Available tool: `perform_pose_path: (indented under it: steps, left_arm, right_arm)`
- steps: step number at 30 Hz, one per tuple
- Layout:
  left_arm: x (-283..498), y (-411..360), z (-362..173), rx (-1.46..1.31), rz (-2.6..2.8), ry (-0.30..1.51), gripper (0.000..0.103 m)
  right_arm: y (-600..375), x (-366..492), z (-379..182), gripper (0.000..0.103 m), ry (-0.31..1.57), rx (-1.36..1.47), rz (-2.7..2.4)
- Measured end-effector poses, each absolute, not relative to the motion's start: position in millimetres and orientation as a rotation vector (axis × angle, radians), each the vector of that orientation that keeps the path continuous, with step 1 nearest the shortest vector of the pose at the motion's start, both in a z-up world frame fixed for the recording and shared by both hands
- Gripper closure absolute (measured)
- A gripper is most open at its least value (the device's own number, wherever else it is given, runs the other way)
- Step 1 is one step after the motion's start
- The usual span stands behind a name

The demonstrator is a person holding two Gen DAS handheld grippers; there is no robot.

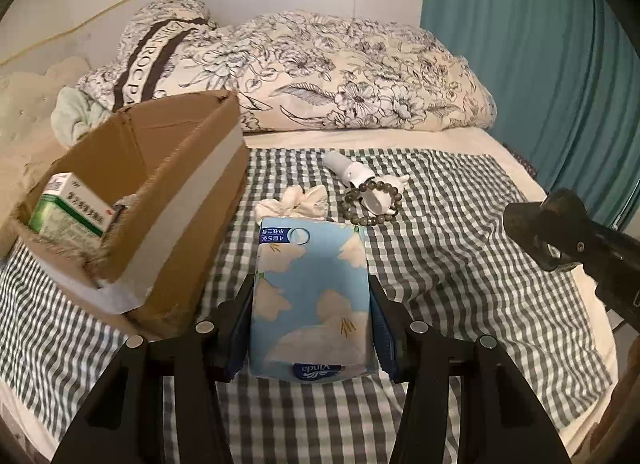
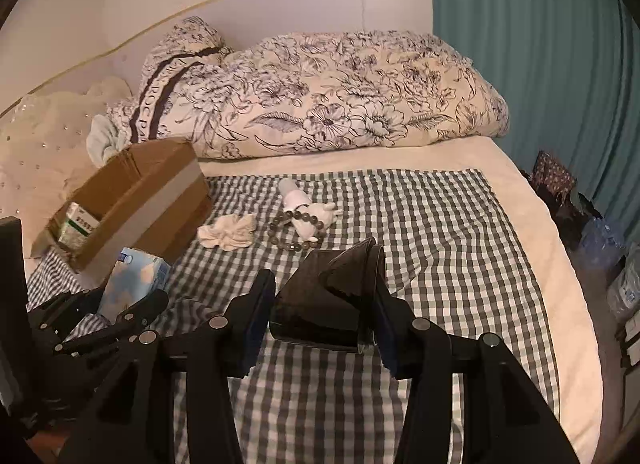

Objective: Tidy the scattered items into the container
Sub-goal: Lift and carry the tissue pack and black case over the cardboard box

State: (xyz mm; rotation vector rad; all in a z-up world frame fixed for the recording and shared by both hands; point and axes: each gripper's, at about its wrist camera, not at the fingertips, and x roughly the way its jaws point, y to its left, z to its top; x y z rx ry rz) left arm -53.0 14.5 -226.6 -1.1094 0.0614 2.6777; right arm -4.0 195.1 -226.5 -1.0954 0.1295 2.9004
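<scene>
The left gripper (image 1: 310, 300) is clamped on a blue tissue pack (image 1: 310, 284), both pads pressed against its long sides; the pack is carried clear of the bed, its branded end toward the camera. The right gripper (image 2: 320, 304) grasps a dark glossy object (image 2: 320, 296), held between its pads above the checked blanket (image 2: 440, 244); what the object is cannot be told from either view. In the left wrist view the same object (image 1: 560, 232) shows at the right edge, in the air.

The cardboard box (image 1: 168, 199) stands open at the left side of the blanket, beside the left gripper's load. Inside it, against the near left corner, lies a green and white medicine carton (image 1: 72, 207).

Three items are on the blanket beyond the grippers, outside the box: a cream fabric scrunchie (image 1: 296, 201), a bead bracelet (image 1: 370, 199), and a white device (image 1: 360, 179) lying partly through the bracelet's ring. The scrunchie lies just beside the bracelet and apart from the box.

A floral duvet (image 1: 340, 75) is heaped at the head of the bed. A teal curtain (image 1: 540, 43) hangs at the right.
</scene>
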Motion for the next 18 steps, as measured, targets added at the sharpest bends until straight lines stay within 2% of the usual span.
perform_pose_path:
  steps: [18]
  left_arm:
    - [-13,-24,-141,-0.899,2.762,0.004,0.051]
  right_arm:
    - [158,37,-163,0.057,0.089,-0.947,2.978]
